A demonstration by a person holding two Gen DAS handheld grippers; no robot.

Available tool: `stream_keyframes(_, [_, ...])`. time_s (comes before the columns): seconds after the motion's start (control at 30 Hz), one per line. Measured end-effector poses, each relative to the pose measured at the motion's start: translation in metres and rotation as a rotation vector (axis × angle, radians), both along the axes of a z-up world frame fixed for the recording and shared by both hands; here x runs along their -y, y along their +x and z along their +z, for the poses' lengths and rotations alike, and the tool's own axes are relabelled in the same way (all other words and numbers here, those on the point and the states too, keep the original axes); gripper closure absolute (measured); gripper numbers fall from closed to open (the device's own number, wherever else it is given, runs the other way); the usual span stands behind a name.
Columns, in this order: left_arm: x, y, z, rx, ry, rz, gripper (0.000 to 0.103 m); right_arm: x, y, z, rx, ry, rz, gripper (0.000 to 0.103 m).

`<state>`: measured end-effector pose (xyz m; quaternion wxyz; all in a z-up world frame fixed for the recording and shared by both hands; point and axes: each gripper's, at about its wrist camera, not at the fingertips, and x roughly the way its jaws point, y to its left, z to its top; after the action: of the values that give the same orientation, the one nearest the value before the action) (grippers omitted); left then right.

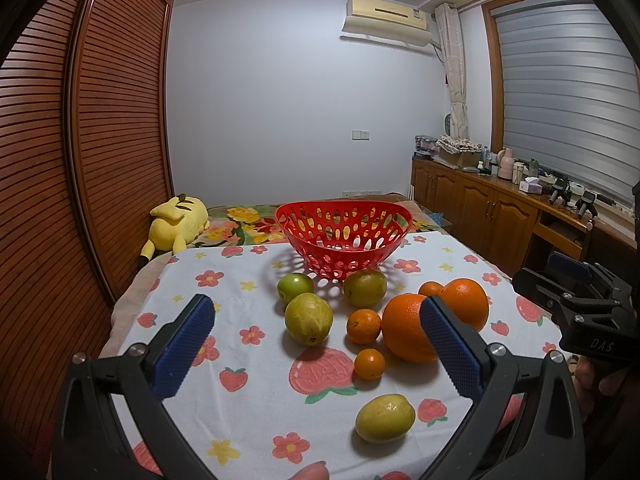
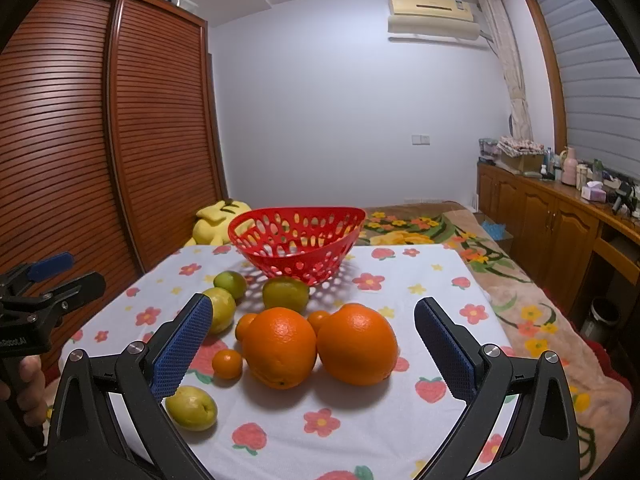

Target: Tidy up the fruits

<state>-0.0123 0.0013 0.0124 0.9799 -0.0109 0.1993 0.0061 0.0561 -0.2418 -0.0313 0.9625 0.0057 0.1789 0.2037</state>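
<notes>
A red perforated basket is seen standing empty at the far end of a table covered by a white cloth printed with flowers and strawberries; every position below is given relative to this basket. All the fruit lies on the cloth on the near side of the basket, none inside it. Just in front of the basket two green fruits are set, with a third, larger green fruit a little nearer. Nearer still and to the right, two large oranges lie side by side, apparently touching, with three small tangerines around them. Farthest from the basket, a yellow-green fruit lies alone. The left gripper is held above the fruit with its jaws wide apart and nothing between them; the right gripper is likewise held with jaws wide apart, the two large oranges framed between them. It is judged that no fruit has yet been moved. Trouble could come from the round fruit: a nudge from one jaw could set an orange rolling into its neighbours or off the table edge, and a light basket could be pushed or tipped by a careless drop.
</notes>
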Motion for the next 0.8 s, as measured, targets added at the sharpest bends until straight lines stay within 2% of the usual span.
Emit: stream_keyframes(0.8, [0.0018,-0.0024,0.0015,0.0,-0.003,-0.003,0.0,0.0002,0.0003,0.0002,0.0,-0.002,0.0,0.0])
